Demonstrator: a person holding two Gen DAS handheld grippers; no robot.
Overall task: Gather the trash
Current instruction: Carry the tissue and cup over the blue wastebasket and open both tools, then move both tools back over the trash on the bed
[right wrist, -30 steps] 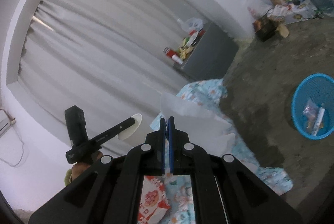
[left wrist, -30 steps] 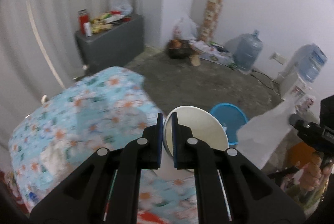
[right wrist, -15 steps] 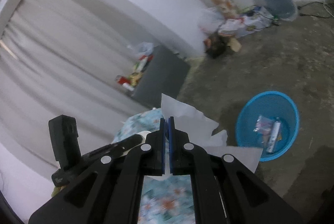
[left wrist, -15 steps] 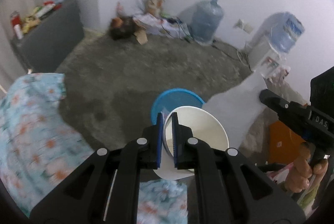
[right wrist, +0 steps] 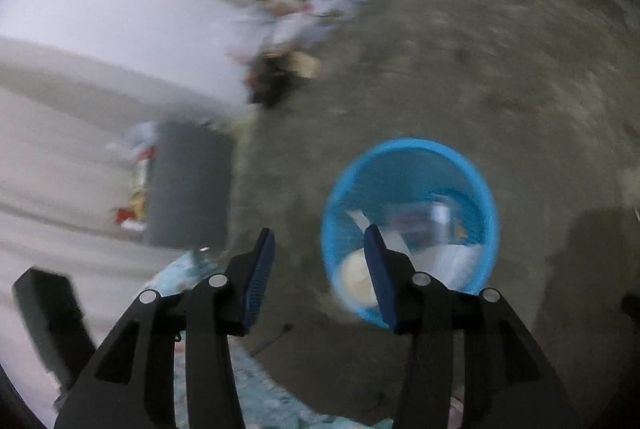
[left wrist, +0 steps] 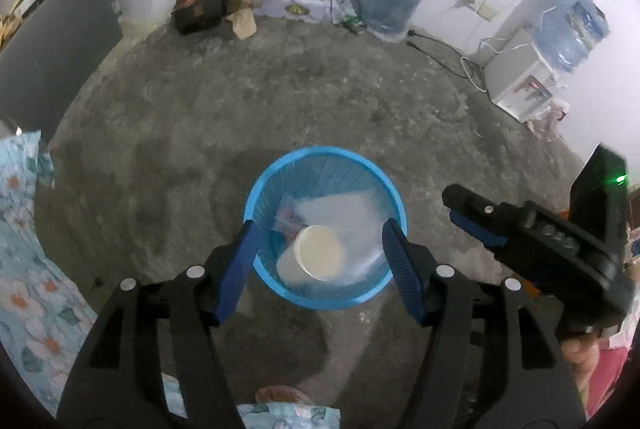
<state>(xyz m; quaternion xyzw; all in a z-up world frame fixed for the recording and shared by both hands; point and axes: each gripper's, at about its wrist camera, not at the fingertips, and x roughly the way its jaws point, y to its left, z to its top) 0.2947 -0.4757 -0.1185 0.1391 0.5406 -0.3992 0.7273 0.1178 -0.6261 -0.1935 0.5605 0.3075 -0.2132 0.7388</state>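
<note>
No legible labels; left gripper and right gripper jaws opening with nothing between them, white paper cup and tissue inside blue basket, centre frame.

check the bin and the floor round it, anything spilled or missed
Nothing looks spilled. The white paper cup lies tipped on its side inside the blue basket, on a white sheet and some wrappers. The concrete floor around the basket shows stains only, no stray trash. Both tools are opening with nothing between their fingers.
</note>
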